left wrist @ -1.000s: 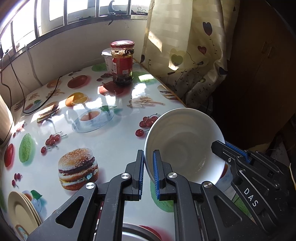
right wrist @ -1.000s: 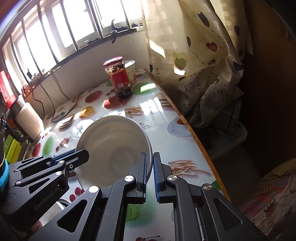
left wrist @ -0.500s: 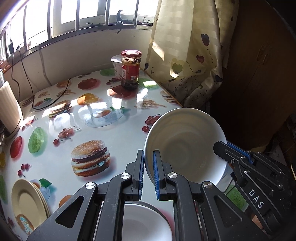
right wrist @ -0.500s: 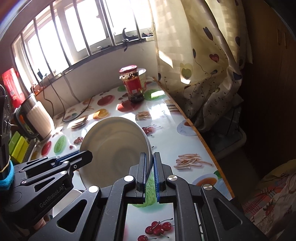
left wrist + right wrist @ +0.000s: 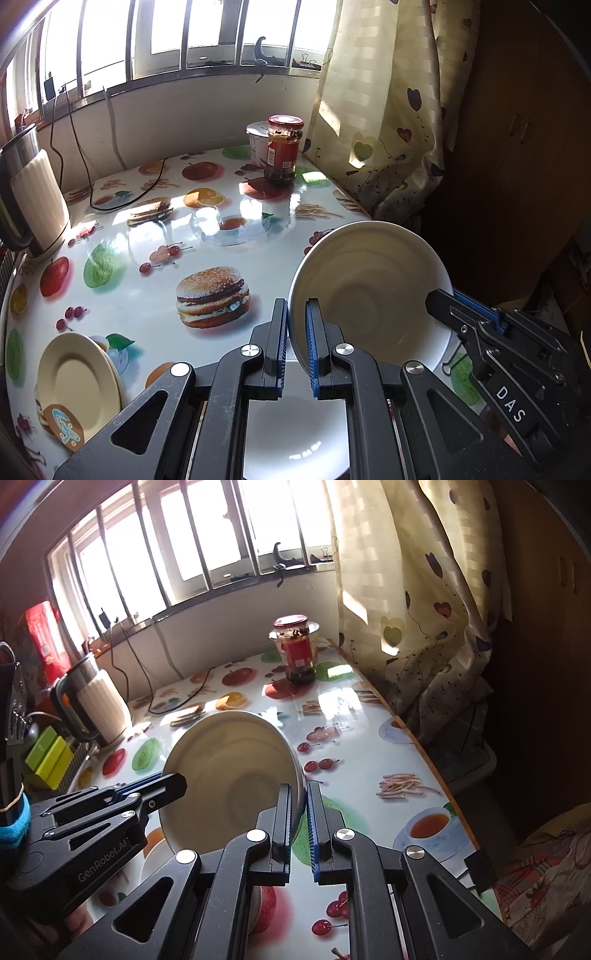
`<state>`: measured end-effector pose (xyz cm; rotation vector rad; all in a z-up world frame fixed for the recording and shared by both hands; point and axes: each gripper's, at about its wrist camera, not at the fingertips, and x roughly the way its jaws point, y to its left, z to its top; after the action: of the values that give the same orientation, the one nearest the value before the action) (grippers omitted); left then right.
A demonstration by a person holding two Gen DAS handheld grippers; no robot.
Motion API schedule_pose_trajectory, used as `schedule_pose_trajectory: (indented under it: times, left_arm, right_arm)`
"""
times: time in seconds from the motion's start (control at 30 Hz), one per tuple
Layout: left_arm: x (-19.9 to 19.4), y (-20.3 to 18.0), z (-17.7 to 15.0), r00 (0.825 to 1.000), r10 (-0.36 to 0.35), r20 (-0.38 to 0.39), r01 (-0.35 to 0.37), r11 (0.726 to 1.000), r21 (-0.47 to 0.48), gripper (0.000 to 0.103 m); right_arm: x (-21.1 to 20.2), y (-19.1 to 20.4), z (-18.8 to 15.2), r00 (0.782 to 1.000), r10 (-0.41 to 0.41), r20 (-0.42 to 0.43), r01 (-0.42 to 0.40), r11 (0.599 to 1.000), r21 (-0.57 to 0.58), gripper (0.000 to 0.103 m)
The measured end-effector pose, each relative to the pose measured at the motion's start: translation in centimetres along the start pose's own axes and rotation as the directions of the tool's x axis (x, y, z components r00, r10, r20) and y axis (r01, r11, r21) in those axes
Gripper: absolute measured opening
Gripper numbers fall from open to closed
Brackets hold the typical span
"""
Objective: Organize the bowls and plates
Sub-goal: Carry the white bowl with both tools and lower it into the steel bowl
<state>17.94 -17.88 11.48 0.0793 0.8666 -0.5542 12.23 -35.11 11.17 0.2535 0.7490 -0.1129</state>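
A sunlit window backs a glossy surface printed with fruit and burgers. Above it, a plain white bowl is held tilted, the left gripper and right gripper each clamped tight on its rim. Gripper bodies read "DAS" and "GenRobot.AI".

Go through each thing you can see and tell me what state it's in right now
White ceramic bowl: lifted, tilted, gripped at opposite rim edges.
Left gripper: shut on the bowl's rim.
Right gripper: shut on the bowl's rim.
Second white bowl: upright on the table, empty.
Cream plates: stacked, flat, empty.
Red-lidded glass jar: upright, lid on.
White electric kettle: upright on the table.
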Motion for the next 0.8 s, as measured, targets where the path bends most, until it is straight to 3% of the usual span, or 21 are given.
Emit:
schedule_pose_trajectory:
  times: [0.8]
  left_arm:
    - [-2.9, 3.9, -4.6, 0.999, 0.040, -0.015, -0.041, 0.997, -0.066, 0.010]
  right_arm:
    - [-1.0, 4.7, -3.7, 0.997, 0.064, -0.049, -0.066, 0.997, -0.046, 0.009]
